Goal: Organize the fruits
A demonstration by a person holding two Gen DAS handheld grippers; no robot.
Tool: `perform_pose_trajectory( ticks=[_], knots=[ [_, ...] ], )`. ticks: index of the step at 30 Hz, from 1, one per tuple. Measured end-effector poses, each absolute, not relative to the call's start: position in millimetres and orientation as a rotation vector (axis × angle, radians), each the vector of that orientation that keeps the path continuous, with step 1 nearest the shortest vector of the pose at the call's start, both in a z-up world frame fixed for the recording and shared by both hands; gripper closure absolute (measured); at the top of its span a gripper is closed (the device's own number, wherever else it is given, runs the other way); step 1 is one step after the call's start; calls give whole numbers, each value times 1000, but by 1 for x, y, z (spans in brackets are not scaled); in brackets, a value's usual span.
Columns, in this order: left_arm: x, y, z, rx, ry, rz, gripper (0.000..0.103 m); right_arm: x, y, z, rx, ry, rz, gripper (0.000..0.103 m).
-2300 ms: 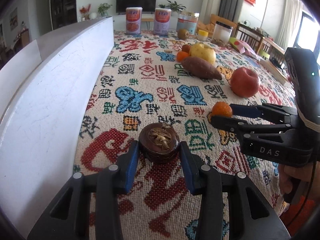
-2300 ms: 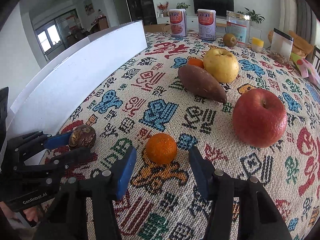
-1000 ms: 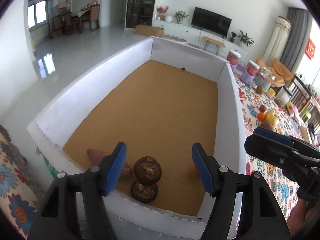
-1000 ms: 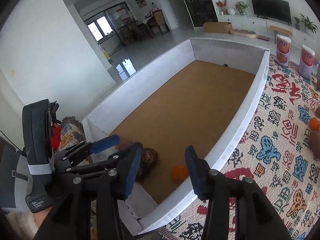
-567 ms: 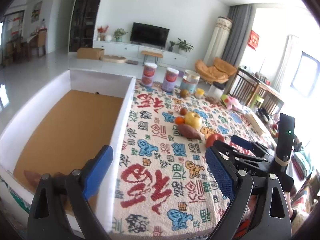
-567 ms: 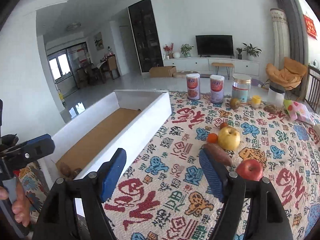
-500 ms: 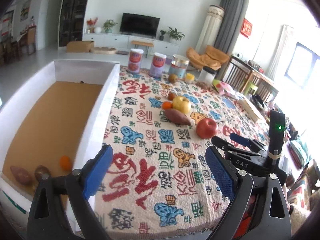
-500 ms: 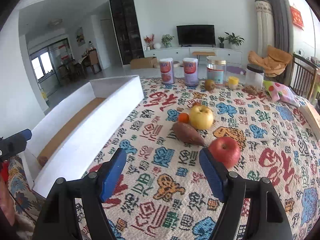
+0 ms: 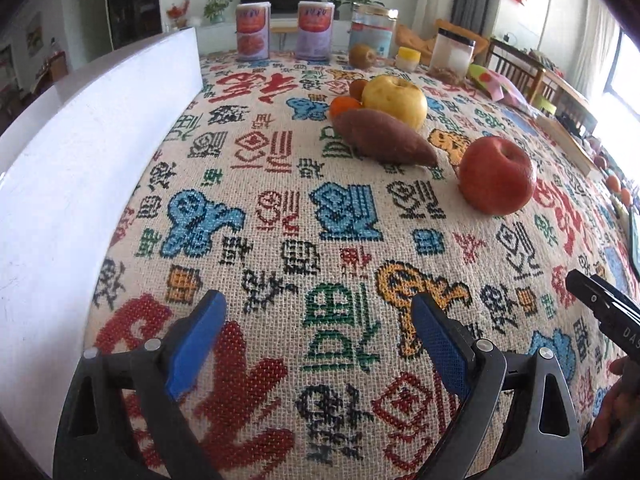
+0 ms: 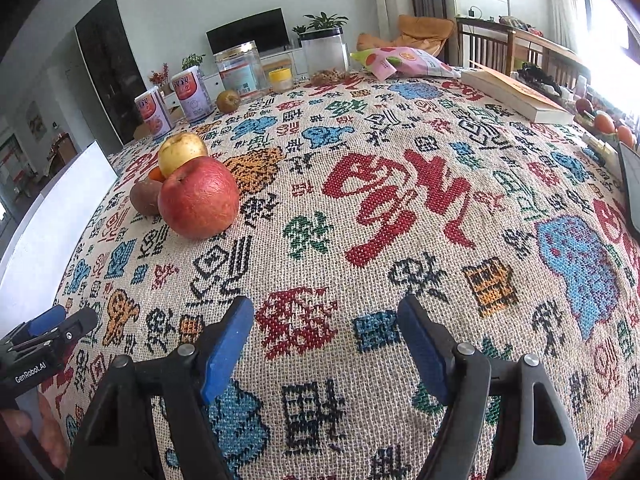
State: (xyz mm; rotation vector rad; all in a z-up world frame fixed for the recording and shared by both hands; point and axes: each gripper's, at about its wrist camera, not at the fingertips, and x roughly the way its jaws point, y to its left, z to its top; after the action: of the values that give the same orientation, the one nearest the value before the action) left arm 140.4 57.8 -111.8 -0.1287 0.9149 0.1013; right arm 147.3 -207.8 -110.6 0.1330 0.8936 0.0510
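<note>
Half a second ago both cameras took in the whole room and the open white box; now both hang low over the patterned cloth, and only the box's white wall shows, running along the left edge of the left view. The left gripper has its blue pads spread wide over bare cloth with nothing between them, just as wide as it was half a second ago. The right gripper is also spread apart and empty; its jaws opened earlier in the last second and have held that width since. The fruit left on the cloth sits in one cluster: a red apple nearest, well ahead of both grippers, then a sweet potato lying crosswise, a yellow apple touching it from behind, and a small orange tucked against both. A wide strip of cloth between the box wall and the cluster is free. Cans and jars line the far edge, and a book lies towards the right edge in the right view.
</note>
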Motion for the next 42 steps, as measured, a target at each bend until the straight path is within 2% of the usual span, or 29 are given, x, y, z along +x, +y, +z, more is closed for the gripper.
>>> perform_pose_trajectory(
  ticks=[6, 11, 23, 39, 42],
  knots=[
    [143, 49, -117, -69, 906, 143, 8, 147, -205, -116, 119, 905, 41, 27],
    [146, 50, -118, -71, 909, 150, 6, 148, -195, -119, 64, 917, 38, 20],
    [147, 51, -118, -70, 909, 154, 5, 148, -185, -123, -6, 940, 38, 10],
    [146, 50, -118, -74, 913, 153, 5, 149, -181, -125, -30, 956, 47, 4],
    [158, 56, -110, -151, 919, 113, 5, 149, -180, -126, -30, 957, 48, 3]
  ],
)
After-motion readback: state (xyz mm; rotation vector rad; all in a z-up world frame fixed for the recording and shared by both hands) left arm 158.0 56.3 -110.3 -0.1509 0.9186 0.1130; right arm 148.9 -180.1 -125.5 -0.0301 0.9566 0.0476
